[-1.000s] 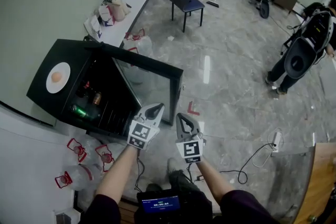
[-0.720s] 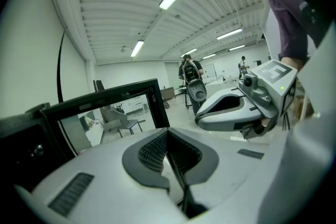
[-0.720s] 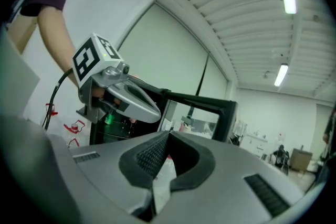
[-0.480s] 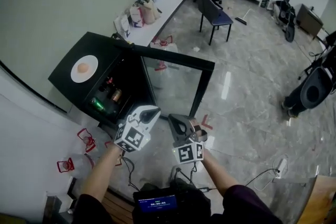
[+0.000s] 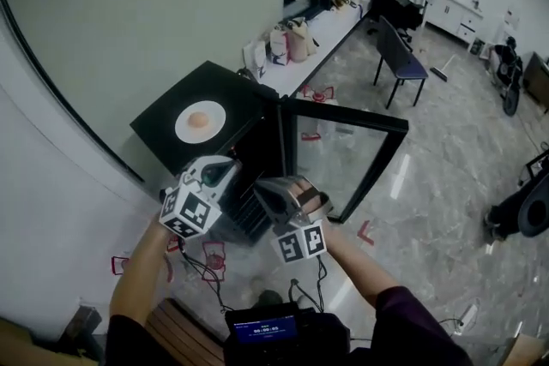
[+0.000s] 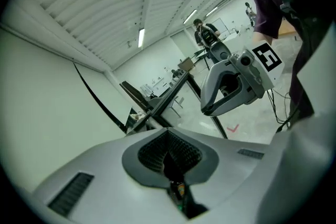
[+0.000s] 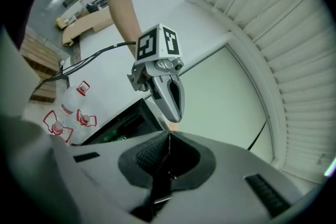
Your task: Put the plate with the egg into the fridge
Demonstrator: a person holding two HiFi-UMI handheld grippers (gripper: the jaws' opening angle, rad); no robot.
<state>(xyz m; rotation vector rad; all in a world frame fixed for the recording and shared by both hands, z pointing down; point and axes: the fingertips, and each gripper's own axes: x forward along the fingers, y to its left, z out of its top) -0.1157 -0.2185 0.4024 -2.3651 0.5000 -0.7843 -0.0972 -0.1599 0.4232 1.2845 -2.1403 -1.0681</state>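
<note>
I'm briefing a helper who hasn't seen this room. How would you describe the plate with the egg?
Find the low black fridge against the pale wall, its glass door swung open. On its flat top lies a round white plate with one orange-brown egg at its centre. It is the only thing on that dark top.

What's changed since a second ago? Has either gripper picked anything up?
Both grippers moved up from in front of the open door toward the fridge top: in the head view the left gripper and right gripper now sit just below the plate with the egg. Nothing taken hold of; both shut and empty. The plate stays on the fridge, door open.
</note>
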